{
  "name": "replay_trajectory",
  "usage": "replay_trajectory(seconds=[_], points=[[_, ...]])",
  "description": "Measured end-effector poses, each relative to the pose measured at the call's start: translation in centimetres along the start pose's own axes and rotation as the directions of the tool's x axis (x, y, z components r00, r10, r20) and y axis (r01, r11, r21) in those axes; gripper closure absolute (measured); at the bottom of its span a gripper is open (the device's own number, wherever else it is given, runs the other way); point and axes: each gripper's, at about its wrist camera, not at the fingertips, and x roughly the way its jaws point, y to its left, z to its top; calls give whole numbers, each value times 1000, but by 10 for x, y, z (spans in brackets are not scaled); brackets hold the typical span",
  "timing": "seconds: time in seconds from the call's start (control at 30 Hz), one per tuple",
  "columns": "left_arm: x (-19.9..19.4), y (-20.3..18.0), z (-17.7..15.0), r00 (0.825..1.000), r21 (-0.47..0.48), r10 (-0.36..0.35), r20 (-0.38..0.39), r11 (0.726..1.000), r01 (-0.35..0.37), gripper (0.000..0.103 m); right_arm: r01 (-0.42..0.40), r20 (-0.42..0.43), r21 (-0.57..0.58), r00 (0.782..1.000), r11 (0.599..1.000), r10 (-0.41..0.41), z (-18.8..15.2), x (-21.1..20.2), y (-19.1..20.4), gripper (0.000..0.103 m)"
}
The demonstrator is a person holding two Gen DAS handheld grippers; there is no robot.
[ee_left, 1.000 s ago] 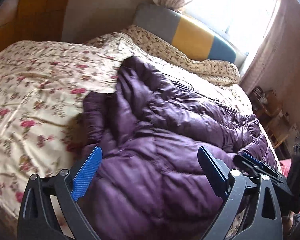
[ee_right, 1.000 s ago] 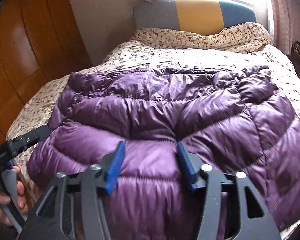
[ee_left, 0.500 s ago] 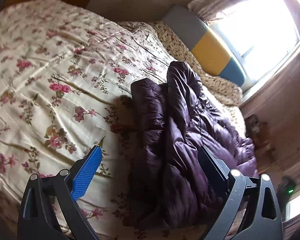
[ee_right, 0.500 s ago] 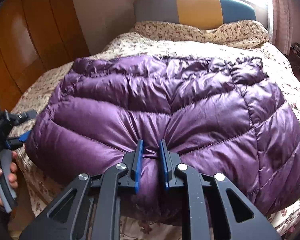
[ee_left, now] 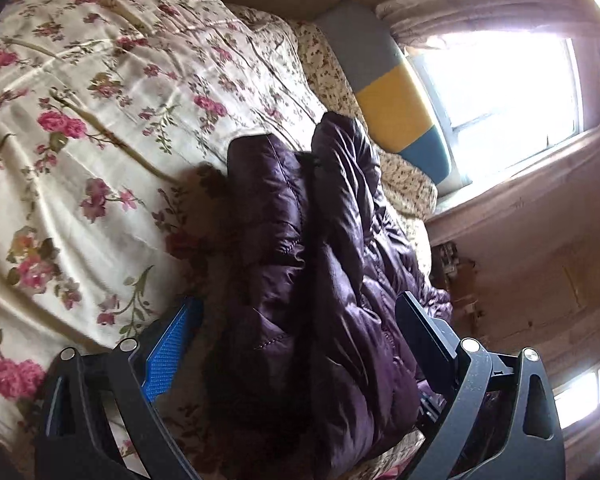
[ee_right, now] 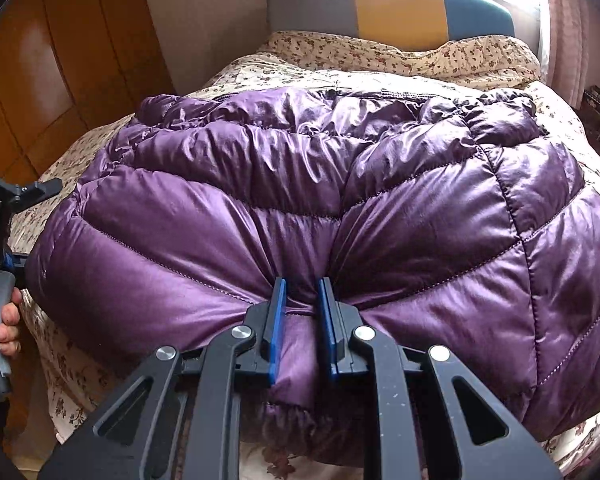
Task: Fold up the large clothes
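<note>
A puffy purple down jacket (ee_right: 380, 200) lies spread across the floral bedspread (ee_right: 340, 76). My right gripper (ee_right: 302, 284) is shut on a pinched fold of the jacket's near edge, and the fabric bunches between its blue pads. In the left wrist view the jacket (ee_left: 340, 240) appears edge-on as dark folds. My left gripper (ee_left: 300, 320) stands open, its wide jaws straddling the jacket's side edge without pressing it. The same left gripper (ee_right: 4, 216) shows at the far left of the right wrist view, held by a hand (ee_right: 8, 320).
The floral bedspread (ee_left: 80, 100) stretches bare to the left of the jacket. A grey, yellow and teal headboard (ee_right: 396, 8) stands at the far end under a bright window (ee_left: 500, 80). Wooden wardrobe doors (ee_right: 60, 60) line the left side.
My right jaws have closed from open onto a fold of the jacket's near edge. My left gripper has rolled and dropped toward the jacket's side edge, staying open.
</note>
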Motion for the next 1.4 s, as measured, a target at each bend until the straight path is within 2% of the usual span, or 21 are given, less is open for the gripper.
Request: replay_trajectory(seconds=[0.2,0.3,0.47,0.53,0.57,0.67,0.8,0.97,1.1,1.23,1.4], points=[[10,-5,0,999,45,14,-52,999,-12,27,53,-4,8,999,999,-53,0,3,7,87],[13,-9,-3,998,73,20,-55,997,-16,27,78,-1,-2,997,997,-78,0,4,12,87],[21,-15,-8,997,67,-12,-81,998,17,27,85,5,-1,996,996,-85,-1,5,14,87],[24,-20,-12,996,93,-15,-93,995,23,38,85,9,-2,996,996,-85,-1,5,14,87],[26,-21,-13,995,93,-19,-98,995,28,48,83,10,-1,997,997,-83,-1,6,13,87],[22,-23,-17,996,96,-43,-77,994,51,62,78,14,0,997,997,-78,-2,6,13,87],[6,-36,-20,995,103,-90,-52,990,95,70,63,17,-3,998,998,-63,-4,4,9,87],[-6,-76,-20,983,157,-179,-41,970,183,72,34,21,-8,999,999,-34,-6,2,2,87],[-4,-117,-23,970,210,-236,-61,947,244,72,7,22,-9,1000,1000,-7,-6,0,-5,87],[15,-158,-29,956,249,-273,-108,923,292,72,-25,13,-6,1000,1000,25,-3,-4,-12,87],[42,-203,-39,943,299,-283,-176,897,325,72,-77,-10,12,997,997,77,4,-19,-27,87]])
